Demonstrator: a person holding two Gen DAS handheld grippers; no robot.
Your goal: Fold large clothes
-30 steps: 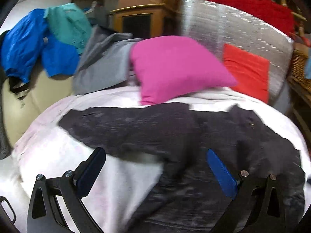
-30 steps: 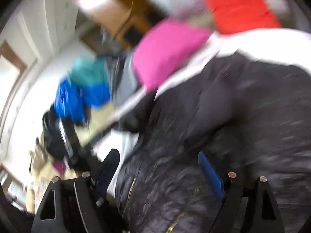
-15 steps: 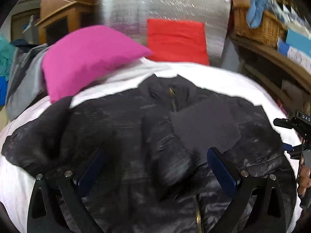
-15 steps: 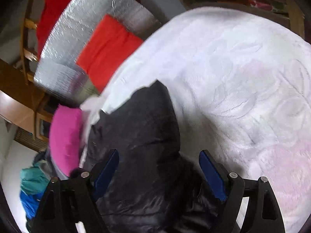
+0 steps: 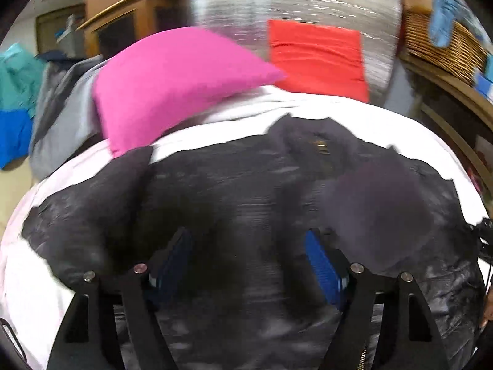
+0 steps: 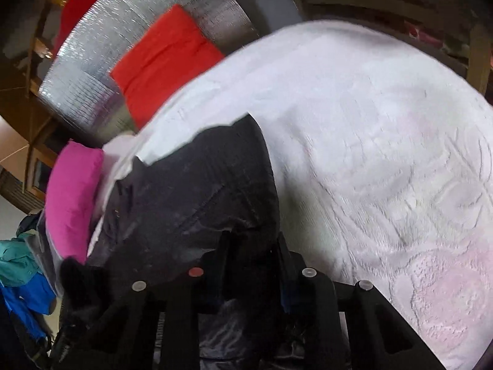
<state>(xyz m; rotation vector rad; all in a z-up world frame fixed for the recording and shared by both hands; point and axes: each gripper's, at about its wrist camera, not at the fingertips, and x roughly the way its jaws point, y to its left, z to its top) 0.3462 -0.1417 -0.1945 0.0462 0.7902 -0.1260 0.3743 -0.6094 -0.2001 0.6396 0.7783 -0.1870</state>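
Observation:
A black padded jacket lies spread face up on the white bedspread, zipper and collar toward the pillows. My left gripper hangs low over the jacket's middle, its blue-padded jaws partly closed with a gap between them. In the right wrist view the jacket's right side bunches up. My right gripper has its jaws drawn close together around a fold of that black fabric at the jacket's edge.
A pink pillow and a red cushion lean on a silver foil headboard. Grey, teal and blue clothes pile at the left. A wicker basket sits on a shelf at the right. White bedspread extends right of the jacket.
My left gripper's jaws have narrowed and it has dropped closer to the jacket. My right gripper has closed from wide open onto the jacket's edge.

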